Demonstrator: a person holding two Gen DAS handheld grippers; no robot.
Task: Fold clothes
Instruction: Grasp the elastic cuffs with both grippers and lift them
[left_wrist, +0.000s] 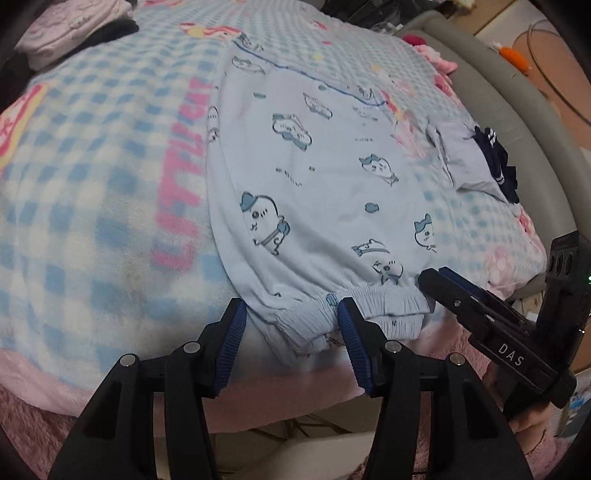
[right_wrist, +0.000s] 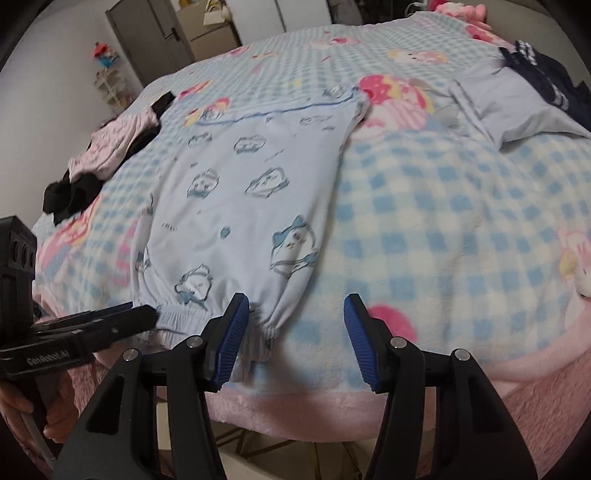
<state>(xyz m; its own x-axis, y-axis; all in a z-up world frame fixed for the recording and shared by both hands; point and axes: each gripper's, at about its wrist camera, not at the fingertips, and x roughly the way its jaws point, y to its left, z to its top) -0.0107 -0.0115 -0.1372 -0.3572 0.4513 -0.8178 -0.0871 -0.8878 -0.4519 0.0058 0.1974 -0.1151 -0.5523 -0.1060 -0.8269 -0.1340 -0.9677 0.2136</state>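
Observation:
A pale blue pyjama garment (left_wrist: 314, 166) printed with cartoon animals lies flat on the checked blanket (left_wrist: 92, 184), its elastic band at the bed's near edge. My left gripper (left_wrist: 291, 321) is open, and the left part of that band lies between its fingers. The right gripper (left_wrist: 439, 282) comes in from the right, its tip by the band's right end. In the right wrist view the garment (right_wrist: 240, 177) stretches away, and my right gripper (right_wrist: 295, 317) is open with the band's right corner beside its left finger (right_wrist: 231, 339). The left gripper (right_wrist: 147, 314) points at the band from the left.
Folded pink clothes with black pieces (right_wrist: 118, 140) sit far left on the bed. A grey-blue folded garment (right_wrist: 509, 107) under a navy item (right_wrist: 546, 81) lies far right. A grey bed frame (left_wrist: 517, 110) borders the right side. A pink blanket edge (right_wrist: 295, 410) hangs over the front.

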